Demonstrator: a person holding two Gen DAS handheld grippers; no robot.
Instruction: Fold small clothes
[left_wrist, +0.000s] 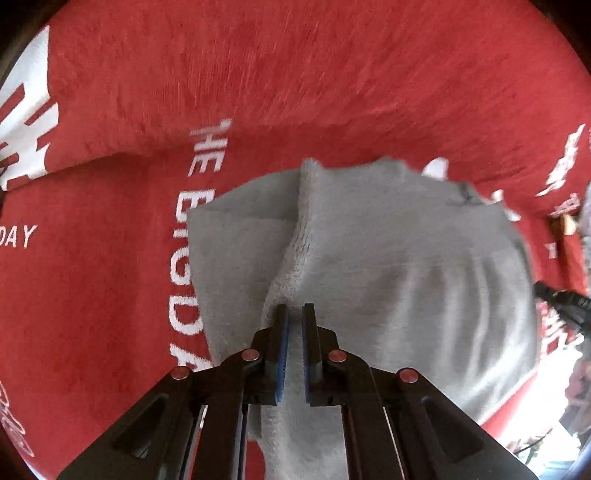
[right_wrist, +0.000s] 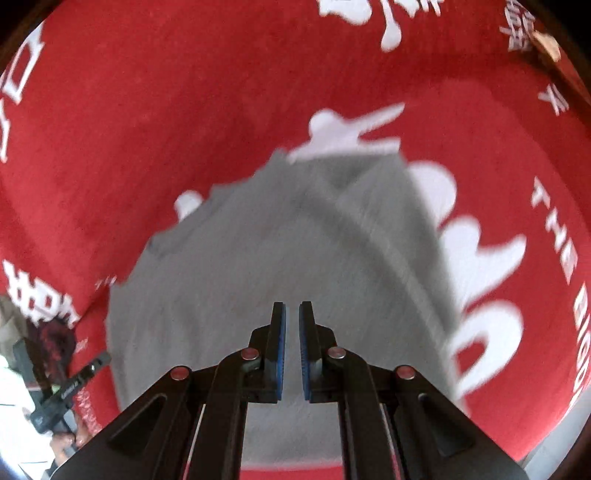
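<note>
Right now the grey garment (left_wrist: 388, 258) lies mid-frame on the red cloth (left_wrist: 295, 74) with white lettering, its long axis running bottom to top. Left gripper (left_wrist: 295, 314) pinches a fleecy fold; right gripper (right_wrist: 291, 314) is nearly closed, holding nothing visible.

A red cloth (left_wrist: 332, 74) printed with white lettering (left_wrist: 201, 147) is spread across the whole surface. Bright daylight is seen at 4 o'clock in the left wrist view.

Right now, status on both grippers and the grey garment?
Left gripper shut on a raised ridge of the grey fleece garment. Right gripper shut, over it; grip unclear through blur. Garment lies on the red printed cloth. Nothing in the way.
</note>
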